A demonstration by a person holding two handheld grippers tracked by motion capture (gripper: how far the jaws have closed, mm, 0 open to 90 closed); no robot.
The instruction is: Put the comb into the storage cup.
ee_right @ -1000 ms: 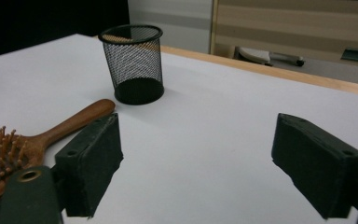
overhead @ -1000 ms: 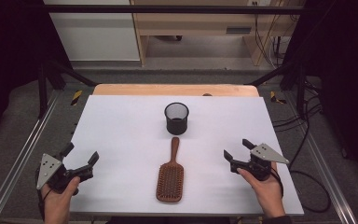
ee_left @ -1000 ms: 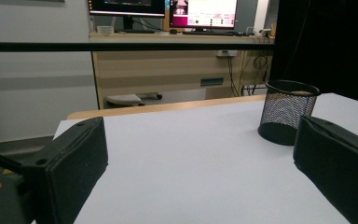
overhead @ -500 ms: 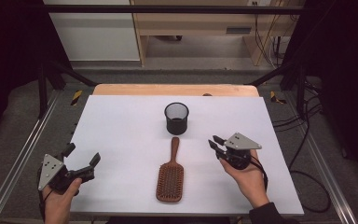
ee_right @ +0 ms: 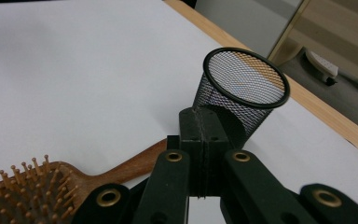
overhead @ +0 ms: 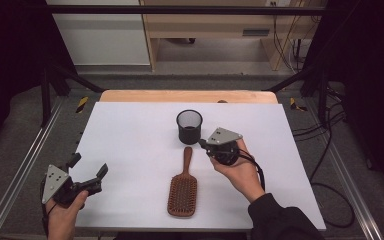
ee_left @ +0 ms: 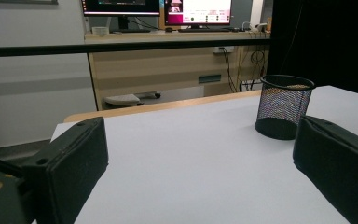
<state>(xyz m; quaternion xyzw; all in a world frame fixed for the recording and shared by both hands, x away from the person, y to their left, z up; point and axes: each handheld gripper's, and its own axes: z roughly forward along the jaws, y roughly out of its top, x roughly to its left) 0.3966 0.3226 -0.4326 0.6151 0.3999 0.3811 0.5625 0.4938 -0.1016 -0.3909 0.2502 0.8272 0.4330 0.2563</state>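
Note:
A wooden paddle hairbrush (overhead: pixel 183 185) lies bristles up near the front of the white table (overhead: pixel 130 135), its handle pointing at a black mesh cup (overhead: pixel 189 126) that stands upright behind it. My right gripper (overhead: pixel 201 143) hovers just right of the brush handle and close to the cup's base. Its jaws have just closed and are shut with nothing between them. In the right gripper view the shut jaws (ee_right: pixel 205 126) point at the cup (ee_right: pixel 242 88), with the brush (ee_right: pixel 51 182) at lower left. My left gripper (overhead: pixel 89 165) stands open at the front left corner, empty (ee_left: pixel 200 163).
A wooden strip (overhead: pixel 185 96) borders the table's far edge. Metal frame rails (overhead: pixel 25 165) run along both sides. Cables (overhead: pixel 330 165) lie on the floor at the right. In the left gripper view the cup (ee_left: pixel 283 106) stands far right.
My right gripper has moved left and away from the front edge, up to the brush handle and cup, and its jaws have gone from open to shut. The left gripper has stayed put.

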